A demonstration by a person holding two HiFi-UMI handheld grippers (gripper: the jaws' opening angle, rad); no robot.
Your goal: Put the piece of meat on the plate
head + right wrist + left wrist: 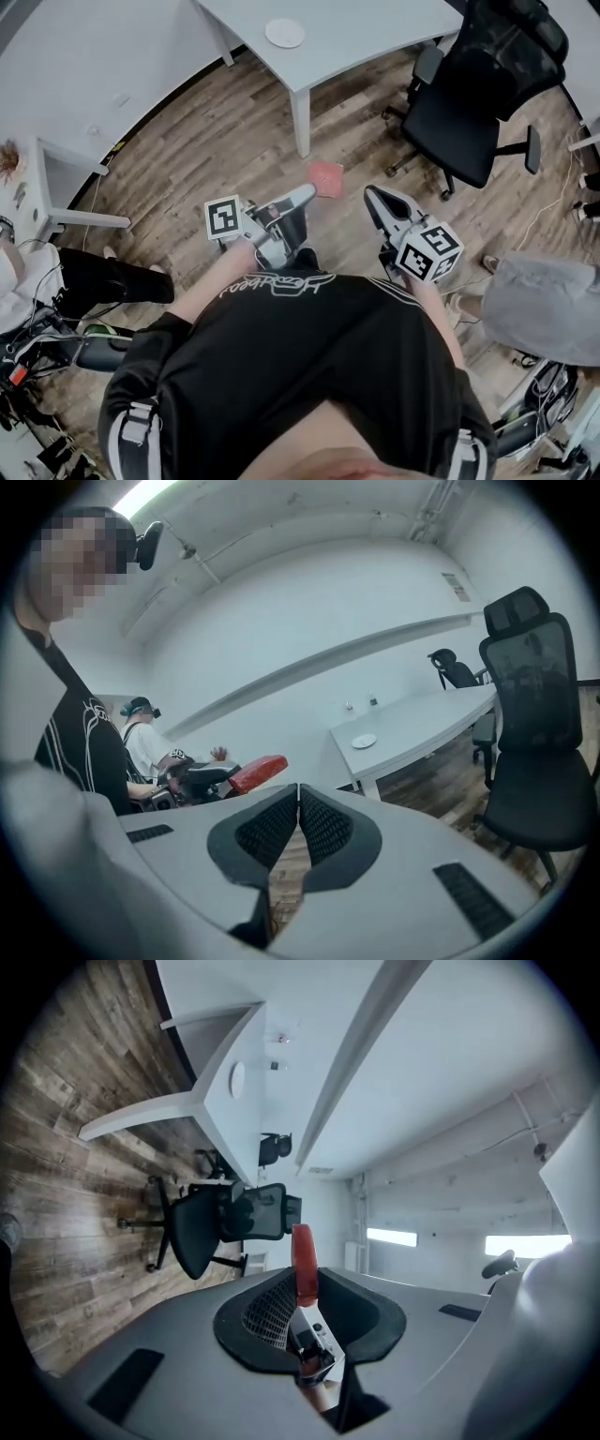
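The piece of meat [326, 176] is a flat red slab, and my left gripper [307, 195] is shut on it above the wooden floor. In the left gripper view the meat [303, 1258] stands on edge between the dark pads. A small white plate [285, 33] sits on the white table [375, 37] ahead and shows again as the plate [237, 1079] and the plate [365, 741]. My right gripper [371, 194] is beside the left one, shut with nothing in it; its pads meet at the right gripper [298, 803]. From there I see the meat [255, 772] off to the left.
A black office chair [469, 103] stands right of the table leg [301, 122]. A seated person [37, 281] is at the left and another person [548, 309] at the right. A white desk [56, 187] is at the left edge.
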